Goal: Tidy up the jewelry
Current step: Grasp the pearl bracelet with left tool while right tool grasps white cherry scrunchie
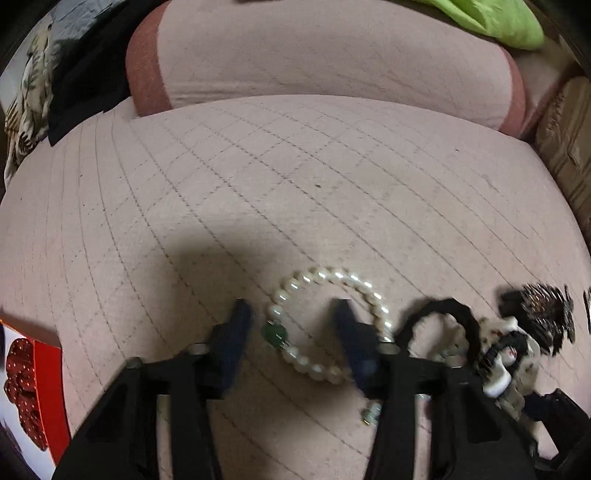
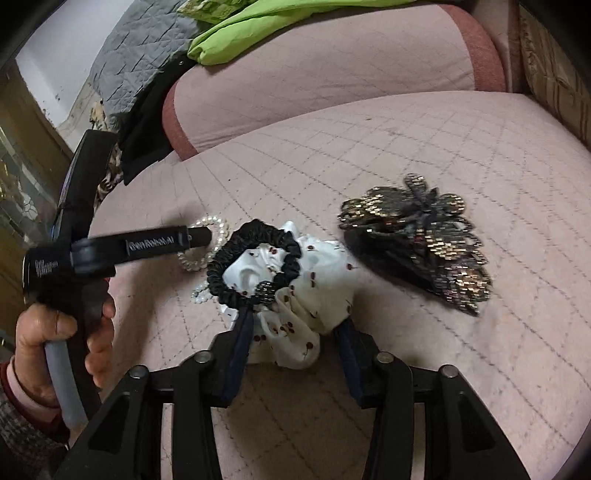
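A pearl bracelet with a green bead lies on the pink quilted cushion. My left gripper is open, its jaws astride the bracelet's near left side. To the right lie a black scrunchie, a white dotted scrunchie and a sequined black hair clip. In the right wrist view my right gripper is open around the white dotted scrunchie, with the black scrunchie on top of it. The hair clip lies right of them. The bracelet is partly hidden by the left gripper's body.
A pink bolster lies across the back of the cushion, with a lime green cloth on it. A red box with a dotted bow sits at the left edge. A small loose earring lies near the left gripper.
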